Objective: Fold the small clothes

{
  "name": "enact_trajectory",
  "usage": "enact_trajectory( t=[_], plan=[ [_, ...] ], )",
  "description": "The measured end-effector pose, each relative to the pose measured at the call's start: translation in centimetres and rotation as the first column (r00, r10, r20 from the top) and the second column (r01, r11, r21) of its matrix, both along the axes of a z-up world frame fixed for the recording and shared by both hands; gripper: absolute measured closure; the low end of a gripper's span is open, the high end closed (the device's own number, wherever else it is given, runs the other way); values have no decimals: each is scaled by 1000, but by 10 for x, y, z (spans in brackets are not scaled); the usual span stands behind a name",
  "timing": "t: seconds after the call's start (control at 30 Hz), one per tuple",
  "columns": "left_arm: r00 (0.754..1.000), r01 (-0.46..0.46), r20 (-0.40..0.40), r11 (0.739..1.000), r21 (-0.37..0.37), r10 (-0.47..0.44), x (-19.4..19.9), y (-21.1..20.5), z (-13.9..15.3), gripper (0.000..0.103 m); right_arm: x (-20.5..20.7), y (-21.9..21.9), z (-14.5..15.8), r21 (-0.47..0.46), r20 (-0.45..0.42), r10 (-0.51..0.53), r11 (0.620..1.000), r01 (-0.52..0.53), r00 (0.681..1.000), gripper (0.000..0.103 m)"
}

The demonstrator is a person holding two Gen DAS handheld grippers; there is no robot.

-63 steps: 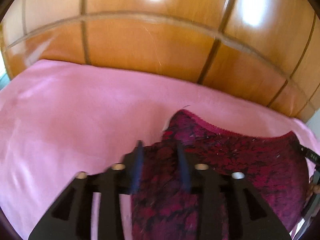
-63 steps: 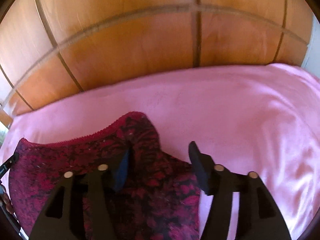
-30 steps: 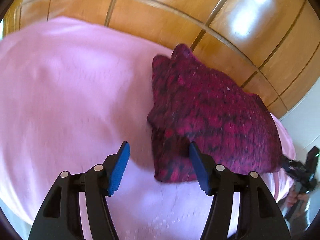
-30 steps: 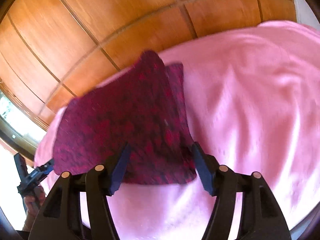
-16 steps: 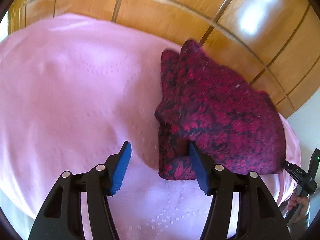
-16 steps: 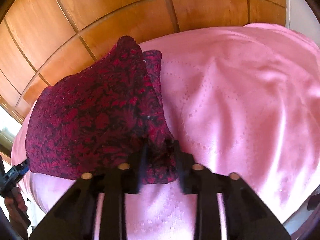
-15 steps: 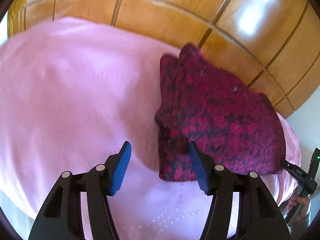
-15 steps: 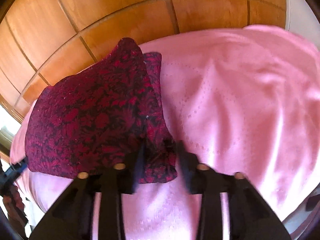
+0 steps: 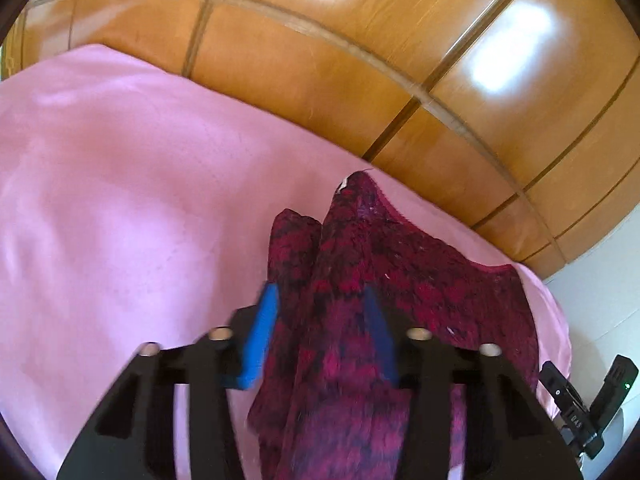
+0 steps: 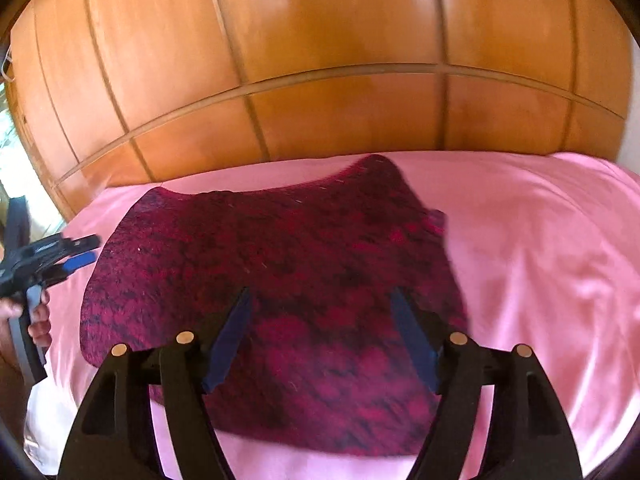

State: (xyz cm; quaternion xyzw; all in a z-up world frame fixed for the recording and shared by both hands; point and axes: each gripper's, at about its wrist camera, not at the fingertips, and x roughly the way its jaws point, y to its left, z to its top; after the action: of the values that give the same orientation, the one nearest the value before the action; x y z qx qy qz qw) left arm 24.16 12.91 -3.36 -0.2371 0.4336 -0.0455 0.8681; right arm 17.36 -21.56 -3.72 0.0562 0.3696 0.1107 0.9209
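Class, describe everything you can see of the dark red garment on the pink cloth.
The garment is small, of soft-looking fabric patterned dark red and black, with a red lace trim along its far edge. It lies on the pink cloth, before wooden panels. In the left wrist view its near edge rises bunched between the left gripper's blue fingers, whose jaws have just been closing. The right gripper, just opening, hovers over it with jaws wide.

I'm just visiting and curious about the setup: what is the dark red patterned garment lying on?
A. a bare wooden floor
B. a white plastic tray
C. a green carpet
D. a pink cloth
D: the garment lies spread on a pink cloth, with wooden panels standing behind it.
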Motion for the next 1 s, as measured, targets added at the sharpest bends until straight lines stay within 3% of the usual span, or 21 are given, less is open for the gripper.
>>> enact_trajectory(
  t=[0.07, 0.23, 0.3, 0.33, 0.4, 0.5, 0.7, 0.83, 1.0],
  plan=[
    [1000, 6, -27, 1000, 7, -6, 15, -3, -8, 87, 14, 13, -5, -14, -14, 18, 1000, -19, 1000, 31],
    [997, -25, -64, 987, 158, 36, 32, -17, -30, 88, 51, 21, -41, -75, -107, 18, 997, -26, 994, 32],
    [997, -39, -56, 985, 167, 49, 31, -18, -34, 88, 55, 21, -49, -77, -99, 22, 997, -30, 995, 31],
    [997, -41, -55, 984, 174, 51, 28, -19, -31, 87, 55, 22, -49, -85, -95, 21, 996, -29, 995, 31],
    [997, -58, -43, 972, 227, 69, 23, -24, -22, 76, 52, 22, -49, -83, -98, 21, 996, -29, 995, 31],
    [997, -82, 29, 939, 333, 77, 3, -42, 1, 70, 53, 19, -44, -61, -105, 42, 997, -48, 994, 29],
    [994, -66, 111, 926, 372, 27, -36, -72, 24, 70, 47, 3, -14, 14, -65, 98, 995, -97, 993, 23],
    [992, -31, 124, 915, 402, -20, -53, -93, 26, 70, 54, -27, 2, 74, -33, 37, 997, -35, 999, 20],
    [993, 3, 109, 914, 406, -52, -63, -106, 22, 70, 72, -71, -10, 181, -96, -25, 983, 42, 995, 18]
  ],
)
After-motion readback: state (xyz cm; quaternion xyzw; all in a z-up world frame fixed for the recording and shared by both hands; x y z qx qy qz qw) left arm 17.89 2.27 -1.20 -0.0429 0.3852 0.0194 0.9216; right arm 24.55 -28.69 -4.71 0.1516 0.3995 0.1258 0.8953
